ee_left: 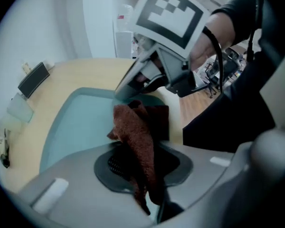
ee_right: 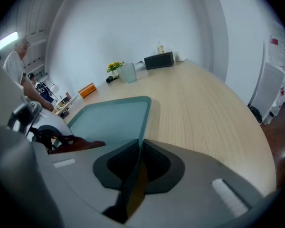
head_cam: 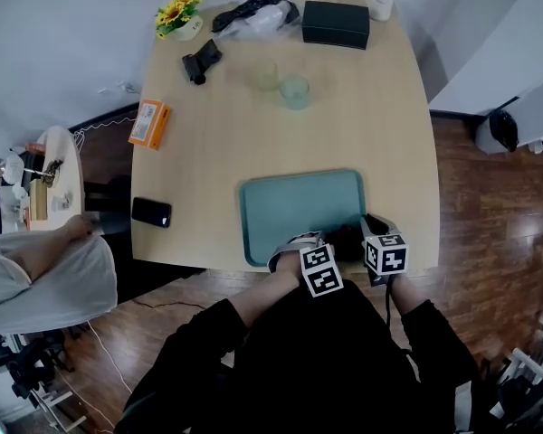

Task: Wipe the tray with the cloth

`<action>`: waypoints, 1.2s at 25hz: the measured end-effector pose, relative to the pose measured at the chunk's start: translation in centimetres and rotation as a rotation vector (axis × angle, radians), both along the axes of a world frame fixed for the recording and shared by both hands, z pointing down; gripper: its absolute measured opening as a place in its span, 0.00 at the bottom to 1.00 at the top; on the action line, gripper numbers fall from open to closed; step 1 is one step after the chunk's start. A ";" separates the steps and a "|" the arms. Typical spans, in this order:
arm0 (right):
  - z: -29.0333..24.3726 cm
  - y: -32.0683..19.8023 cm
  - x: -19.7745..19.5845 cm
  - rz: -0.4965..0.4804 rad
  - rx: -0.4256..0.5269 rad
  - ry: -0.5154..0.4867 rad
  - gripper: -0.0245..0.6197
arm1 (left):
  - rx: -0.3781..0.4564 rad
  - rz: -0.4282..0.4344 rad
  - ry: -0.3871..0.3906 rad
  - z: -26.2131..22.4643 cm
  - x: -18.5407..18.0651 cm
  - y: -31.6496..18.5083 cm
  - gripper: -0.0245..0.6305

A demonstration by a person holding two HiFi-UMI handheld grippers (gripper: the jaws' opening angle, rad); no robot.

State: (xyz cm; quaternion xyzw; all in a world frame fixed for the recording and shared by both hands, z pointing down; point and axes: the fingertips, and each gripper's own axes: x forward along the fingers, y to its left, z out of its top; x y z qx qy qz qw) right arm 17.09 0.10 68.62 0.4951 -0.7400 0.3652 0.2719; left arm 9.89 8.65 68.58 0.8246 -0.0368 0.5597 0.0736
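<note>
Tray [head_cam: 299, 208] is being kept flat at the near edge of the desk [head_cam: 389, 125], right in front of the person. Its near right corner is being pinched by the right tool [ee_right: 138, 161], jaws together on the rim. Judged as an anchor, so the tray isn't being shoved around under the wipe.

Cloth [ee_left: 135, 127], dark red-brown, is being clamped in the left tool [ee_left: 138, 164], jaws closed on a bunched fold. The free end is being laid forward onto the tray floor at that same corner, just beside the right tool. The left tool is being pointed steeply down, probably so the cloth is being pressed onto the surface, not trailed over it.

Far and left parts of the tray are lying beyond the cloth; which parts are already being counted as wiped can't be told.

Phone [head_cam: 151, 212], glass [head_cam: 294, 90] and box [head_cam: 335, 23] are being left well apart from the tray, so nothing is being blocked.

Risk, as judged: only a narrow fold is being gripped, so the cloth could be pulled out under drag.
</note>
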 end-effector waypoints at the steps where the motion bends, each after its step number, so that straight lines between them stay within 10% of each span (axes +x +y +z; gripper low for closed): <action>1: 0.0 0.0 0.0 0.000 0.000 0.000 0.09 | 0.008 -0.015 -0.003 0.0 -0.4 -1.0 0.14; 14: 0.0 -0.2 -0.2 -0.004 -0.002 -0.004 0.09 | 0.151 -0.150 -0.073 -0.2 -7.0 -17.8 0.15; 30: -0.1 -0.3 0.6 -0.009 0.004 0.004 0.09 | 0.050 0.082 -0.004 -0.1 -6.3 2.0 0.14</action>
